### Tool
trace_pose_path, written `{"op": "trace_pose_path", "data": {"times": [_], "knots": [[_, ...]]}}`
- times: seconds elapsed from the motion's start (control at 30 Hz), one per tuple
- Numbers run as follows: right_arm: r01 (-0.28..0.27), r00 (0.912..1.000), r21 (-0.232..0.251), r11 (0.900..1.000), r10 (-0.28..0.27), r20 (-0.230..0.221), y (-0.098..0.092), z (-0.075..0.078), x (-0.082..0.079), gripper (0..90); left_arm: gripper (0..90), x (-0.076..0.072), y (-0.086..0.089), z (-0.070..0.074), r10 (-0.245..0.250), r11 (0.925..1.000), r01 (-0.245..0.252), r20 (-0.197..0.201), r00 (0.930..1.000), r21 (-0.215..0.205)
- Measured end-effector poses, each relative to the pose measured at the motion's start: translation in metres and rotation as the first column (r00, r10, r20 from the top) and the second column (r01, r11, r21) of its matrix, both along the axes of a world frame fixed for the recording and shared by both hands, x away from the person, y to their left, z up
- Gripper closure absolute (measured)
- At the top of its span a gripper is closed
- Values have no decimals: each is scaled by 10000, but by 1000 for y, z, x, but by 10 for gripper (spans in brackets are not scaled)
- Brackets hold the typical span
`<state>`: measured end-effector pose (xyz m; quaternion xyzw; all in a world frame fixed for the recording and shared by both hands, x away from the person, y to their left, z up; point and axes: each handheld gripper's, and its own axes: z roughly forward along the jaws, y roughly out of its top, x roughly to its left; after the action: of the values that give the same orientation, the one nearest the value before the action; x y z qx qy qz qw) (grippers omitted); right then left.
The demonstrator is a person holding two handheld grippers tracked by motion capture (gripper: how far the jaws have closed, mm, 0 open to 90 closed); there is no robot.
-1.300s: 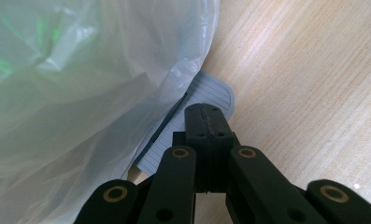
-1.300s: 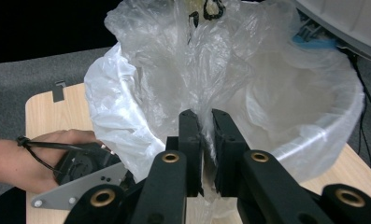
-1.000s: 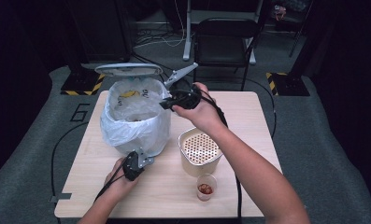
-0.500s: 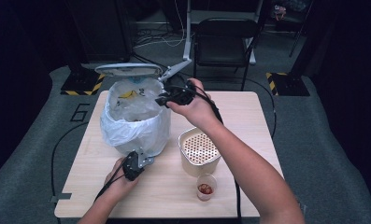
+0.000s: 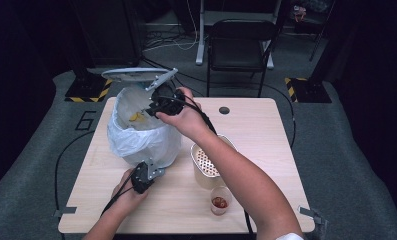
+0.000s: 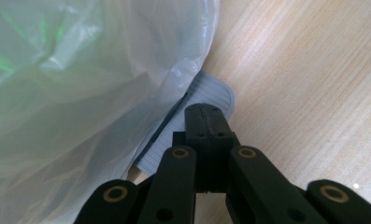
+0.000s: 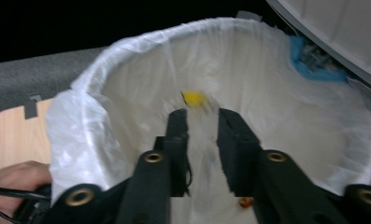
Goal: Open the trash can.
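A bin lined with a white plastic bag (image 5: 136,142) stands at the table's left, its grey lid (image 5: 131,75) raised. My right gripper (image 5: 152,107) hovers over the bin's mouth. Its jaws have just been opening and stand slightly apart (image 7: 201,114) with nothing between them. A blurred yellow piece (image 7: 195,99) hangs just beyond the tips, inside the bag (image 7: 286,107). Yellow scraps (image 5: 136,117) lie in the bin. My left gripper (image 5: 147,171) is at the bin's foot, its jaws shut (image 6: 206,116) and resting on the grey ribbed pedal (image 6: 213,92).
A cream perforated container (image 5: 206,161) stands right of the bin under the right forearm. A small clear cup with red bits (image 5: 219,201) sits near the table's front edge. Bare tabletop (image 5: 271,145) lies to the right. A black chair (image 5: 241,45) stands behind the table.
The right hand has moved left from the bin's right rim to over its opening. The left gripper has stayed on the pedal.
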<state>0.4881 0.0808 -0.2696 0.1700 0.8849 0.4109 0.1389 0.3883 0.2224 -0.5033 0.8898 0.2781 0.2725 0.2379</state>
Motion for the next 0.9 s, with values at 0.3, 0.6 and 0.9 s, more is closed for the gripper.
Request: {"op": "trace_pose_path", "data": {"times": [0.3, 0.6, 0.9], "knots": [[-245, 9996, 495, 9985, 238, 147, -14, 12, -12, 555, 900, 0, 0, 0, -1, 10000, 1, -5, 10000, -20], [-330, 9995, 1010, 9943, 330, 15, -44, 20, -27, 537, 900, 0, 0, 0, 34, 10000, -34, 51, 10000, -34], [-72, 10000, 943, 9955, 66, 63, -76, 14, -39, 505, 900, 0, -1, -1, 74, 10000, -74, 88, 9999, -5]]}}
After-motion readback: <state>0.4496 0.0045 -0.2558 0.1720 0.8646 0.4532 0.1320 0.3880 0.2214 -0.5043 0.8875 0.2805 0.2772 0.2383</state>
